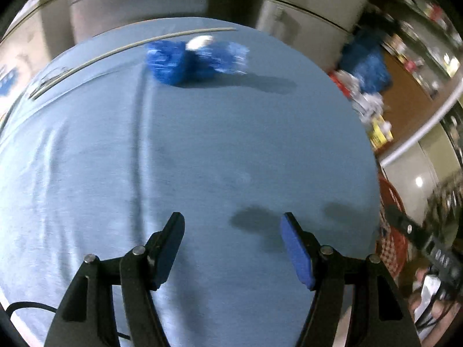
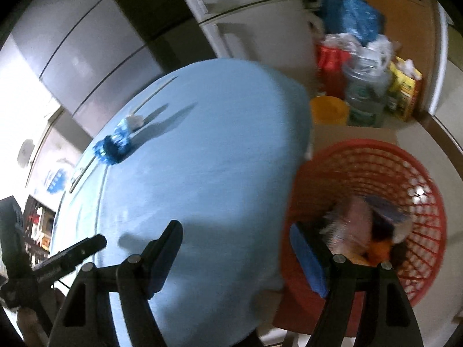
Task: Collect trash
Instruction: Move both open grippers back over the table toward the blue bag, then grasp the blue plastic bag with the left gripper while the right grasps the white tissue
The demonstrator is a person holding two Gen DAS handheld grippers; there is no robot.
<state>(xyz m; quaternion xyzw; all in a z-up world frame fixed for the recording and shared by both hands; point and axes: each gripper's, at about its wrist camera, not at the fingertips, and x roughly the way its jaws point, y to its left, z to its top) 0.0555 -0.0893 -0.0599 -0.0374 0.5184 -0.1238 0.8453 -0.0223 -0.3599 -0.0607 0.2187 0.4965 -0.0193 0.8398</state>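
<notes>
Your left gripper [image 1: 233, 222] is wide apart over the blue table [image 1: 202, 144]. The blue wrapper [image 1: 196, 59] sits at the far edge. Your right gripper [image 2: 235, 232] is apart too, holding nothing, beside the red basket [image 2: 428, 202] with trash [image 2: 373, 228] inside.

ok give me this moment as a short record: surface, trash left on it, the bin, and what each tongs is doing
surface: table under a light blue cloth
trash left: crumpled blue wrapper with a white scrap on it, at the far edge
bin: red mesh basket beside the table, trash already inside
left tongs: open, empty, above the cloth
right tongs: open, empty, at the table edge by the basket
</notes>
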